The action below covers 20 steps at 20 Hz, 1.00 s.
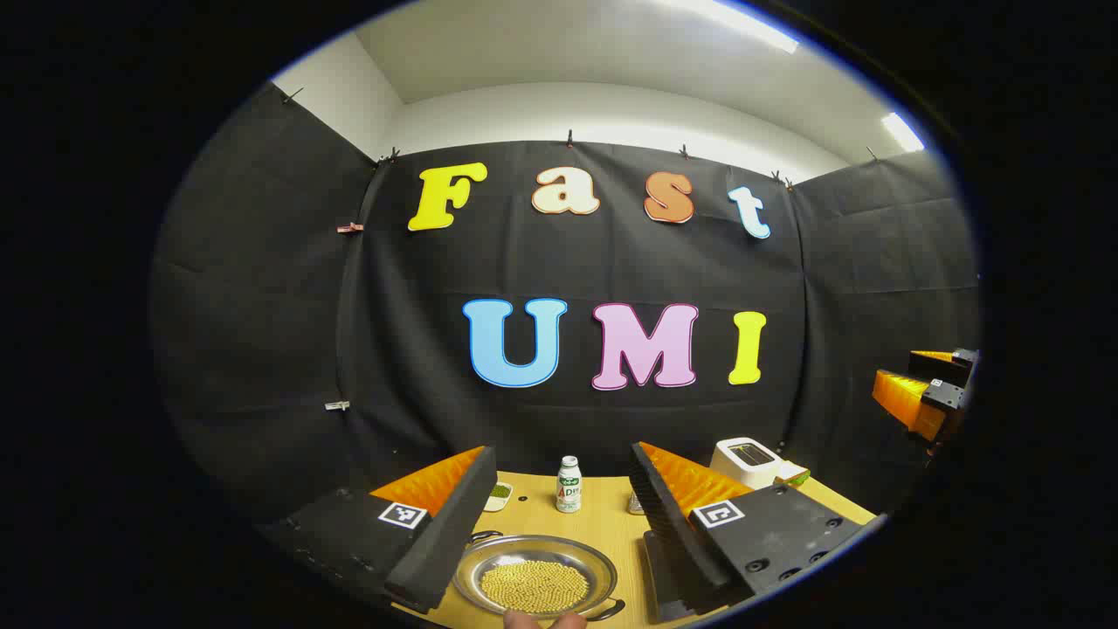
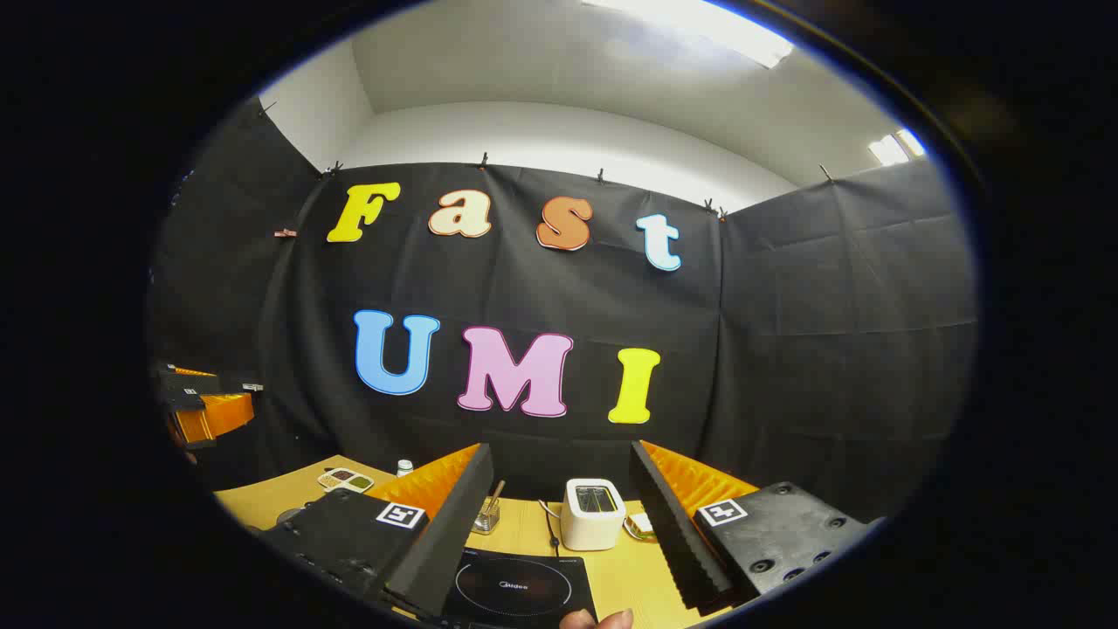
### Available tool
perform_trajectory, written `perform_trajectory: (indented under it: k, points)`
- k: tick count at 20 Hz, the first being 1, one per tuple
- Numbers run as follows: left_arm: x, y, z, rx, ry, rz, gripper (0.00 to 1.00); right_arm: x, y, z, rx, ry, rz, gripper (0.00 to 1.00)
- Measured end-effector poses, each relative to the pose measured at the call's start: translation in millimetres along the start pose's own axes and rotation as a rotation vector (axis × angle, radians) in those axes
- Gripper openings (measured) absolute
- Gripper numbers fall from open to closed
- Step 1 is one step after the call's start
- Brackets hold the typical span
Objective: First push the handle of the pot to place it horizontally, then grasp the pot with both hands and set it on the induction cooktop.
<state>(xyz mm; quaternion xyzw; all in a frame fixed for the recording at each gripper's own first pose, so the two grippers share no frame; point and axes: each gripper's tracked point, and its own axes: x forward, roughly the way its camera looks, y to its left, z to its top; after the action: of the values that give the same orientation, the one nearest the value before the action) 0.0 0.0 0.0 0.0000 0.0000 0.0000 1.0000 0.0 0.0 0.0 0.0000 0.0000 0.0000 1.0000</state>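
**Both grippers hovering above the table, pot and cooktop untouched**

In the left gripper view, the left gripper is hanging above the wooden table with its two fingers spread wide and nothing between them, so it is released. The pot, a shallow metal pan filled with small yellow beads, is sitting on the table just below and between those fingers, at the near edge. One small handle is showing at its near right rim, and another at its far left rim. A fingertip is peeking in at the very bottom. Farther off, a small white bottle is standing upright near the wall, with a white toaster to its right. The right gripper is showing well off to the right, raised.

In the right gripper view, the right gripper is also gaping open and holding nothing. The black induction cooktop is lying flat on the table beneath it, between its fingers. Just beyond the cooktop the toaster is standing, and a small glass jar with a stick in it is sitting to its left. The left gripper is showing at the far left, raised above the table.
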Motion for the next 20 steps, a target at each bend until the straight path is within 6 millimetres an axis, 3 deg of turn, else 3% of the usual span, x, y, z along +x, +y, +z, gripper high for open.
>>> perform_trajectory:
  k: [16,20]
  points:
    - [-1.1,2.8,6.9,0.032,-0.033,0.002,0.92,1.6,-2.4,-5.1,0.002,0.002,-0.01,0.98]
    - [-4.7,6.0,14.7,0.032,-0.065,-0.003,0.35,1.5,-2.3,-6.5,-0.01,0.002,-0.009,0.98]
